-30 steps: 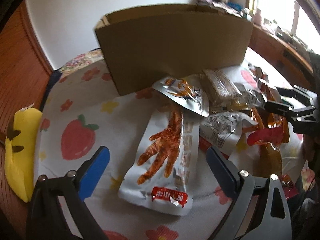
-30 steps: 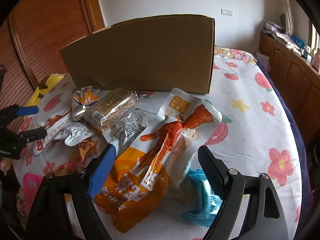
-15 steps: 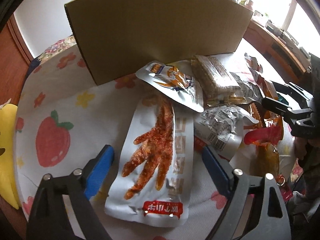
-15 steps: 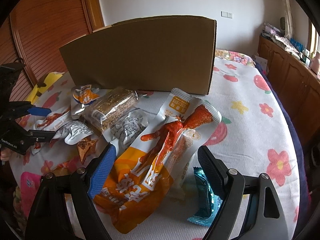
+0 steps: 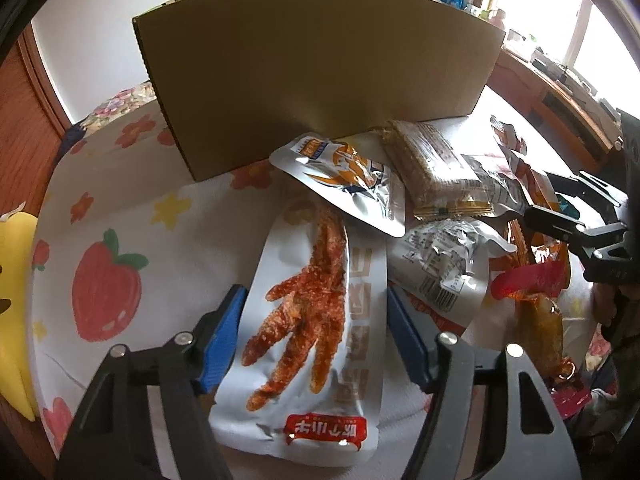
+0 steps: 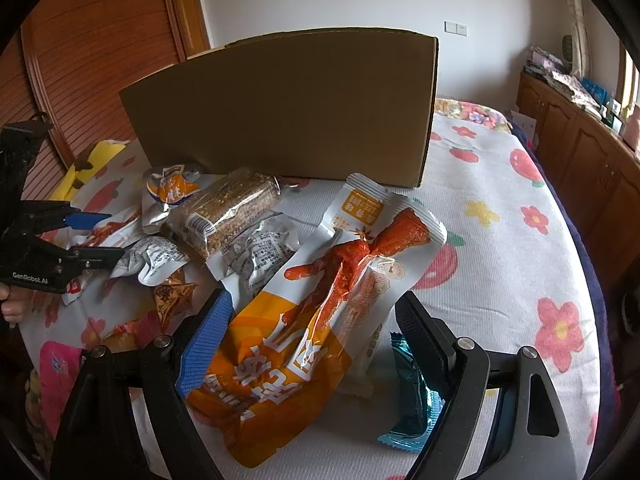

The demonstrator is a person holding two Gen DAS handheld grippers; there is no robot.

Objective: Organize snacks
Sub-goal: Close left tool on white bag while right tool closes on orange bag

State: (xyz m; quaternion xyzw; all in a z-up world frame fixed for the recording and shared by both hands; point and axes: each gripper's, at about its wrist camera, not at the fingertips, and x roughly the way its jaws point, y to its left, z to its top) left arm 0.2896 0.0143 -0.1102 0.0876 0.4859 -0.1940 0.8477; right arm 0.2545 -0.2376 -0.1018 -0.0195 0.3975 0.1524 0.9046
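one cardboard box [image 5: 316, 80] upright at back, inside hidden | white chicken-foot pack [image 5: 316, 332] between left gripper [image 5: 312, 340] jaws, just closing, contact unclear | orange pack [image 6: 320, 320] between spread right gripper [image 6: 308, 344] jaws | teal wrapper [image 6: 412, 400] part-hidden

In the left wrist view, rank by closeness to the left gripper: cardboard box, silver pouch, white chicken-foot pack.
1. White chicken-foot pack, between the closing jaws of the left gripper.
2. Silver pouch, just beyond, overlapping the pack's far end.
3. Cardboard box, standing at the back.
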